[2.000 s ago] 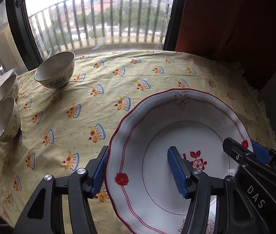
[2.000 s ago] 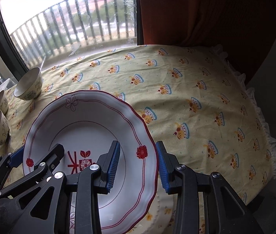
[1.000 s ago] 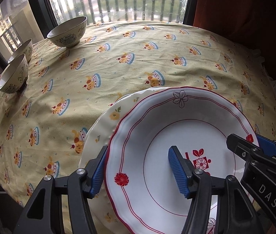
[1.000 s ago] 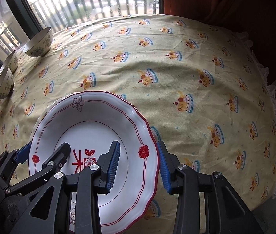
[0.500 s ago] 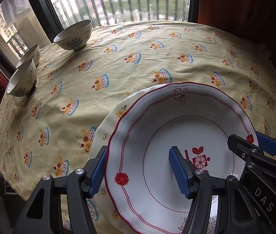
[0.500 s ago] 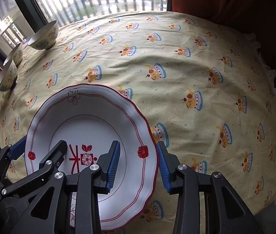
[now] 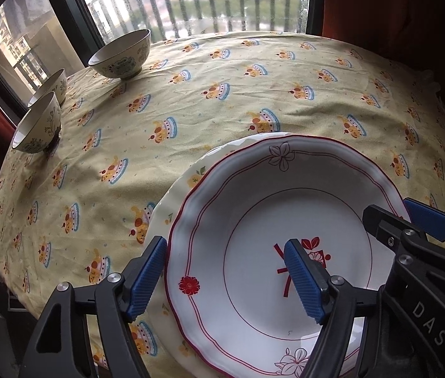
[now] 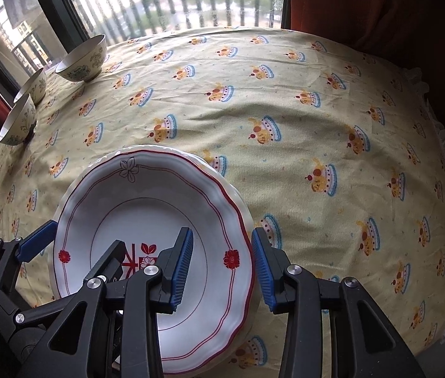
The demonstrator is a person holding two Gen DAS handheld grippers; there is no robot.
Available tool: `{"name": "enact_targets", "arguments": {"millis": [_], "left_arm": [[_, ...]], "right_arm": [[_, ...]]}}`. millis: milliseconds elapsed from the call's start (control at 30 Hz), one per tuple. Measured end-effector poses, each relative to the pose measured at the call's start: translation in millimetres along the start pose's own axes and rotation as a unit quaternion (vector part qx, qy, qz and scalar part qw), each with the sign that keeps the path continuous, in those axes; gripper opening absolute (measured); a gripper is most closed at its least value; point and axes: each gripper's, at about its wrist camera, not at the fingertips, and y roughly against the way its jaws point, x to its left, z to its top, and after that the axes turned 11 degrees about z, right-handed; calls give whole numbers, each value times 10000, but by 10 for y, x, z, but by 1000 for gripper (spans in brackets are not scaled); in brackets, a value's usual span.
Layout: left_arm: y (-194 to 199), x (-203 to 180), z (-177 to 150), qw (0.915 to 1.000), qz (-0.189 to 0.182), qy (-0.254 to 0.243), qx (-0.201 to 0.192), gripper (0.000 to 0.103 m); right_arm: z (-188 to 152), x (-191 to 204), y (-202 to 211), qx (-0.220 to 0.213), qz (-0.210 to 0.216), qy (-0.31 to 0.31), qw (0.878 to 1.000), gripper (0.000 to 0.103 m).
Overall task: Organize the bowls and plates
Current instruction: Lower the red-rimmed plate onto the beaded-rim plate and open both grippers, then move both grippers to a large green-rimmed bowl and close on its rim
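Left gripper (image 7: 227, 275) points steeply down at the table, jaws opening, straddling the left rim of the red-trimmed plate (image 7: 254, 208): outer pad sits just off the rim, inner pad over the plate's well, no clamping seen. Right gripper (image 8: 222, 264) is pitched down the same way, spanning the plate's right rim; inner pad inside the well, outer pad outside the edge. Gap is narrow, but whether the pads actually pinch the rim cannot be told. Both grippers: black plastic frames, blue ribbed pads, silver screws.

Red-trimmed plate is glossy white with a scalloped edge, double red line, red flowers and a red motif in the centre. It sits on top of a cream floral plate (image 7: 191, 176), offset so the lower plate's rim shows at left and far side. Both are near the table's front edge.

Tablecloth (image 7: 254, 94) is wrinkled yellow fabric with a crown-like print and a frilled hem. Three patterned ceramic bowls (image 7: 121, 53) stand upright, well apart from the plates, at the far left by the window (image 7: 206, 3).
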Motion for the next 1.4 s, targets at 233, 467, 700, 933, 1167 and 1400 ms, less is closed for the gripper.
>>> {"name": "enact_targets", "arguments": {"millis": [233, 467, 700, 933, 1167, 1400], "left_arm": [[-18, 47, -8, 9998, -159, -76, 93, 90], [10, 125, 6, 9988, -472, -72, 121, 90], [104, 337, 90, 9968, -781, -128, -97, 90], [104, 790, 224, 9943, -981, -257, -321, 90], [52, 1341, 370, 9926, -914, -456, -663, 90], [-199, 1916, 432, 9922, -834, -510, -769, 89]], "right_arm": [[-10, 81, -26, 158, 76, 103, 9998, 44], [-1, 68, -9, 135, 86, -100, 9998, 64], [48, 289, 142, -83, 75, -86, 9999, 79], [136, 688, 231, -467, -58, -265, 9985, 82], [237, 1226, 210, -843, -192, -690, 9939, 82], [371, 1845, -27, -985, -328, -645, 9925, 83]]}}
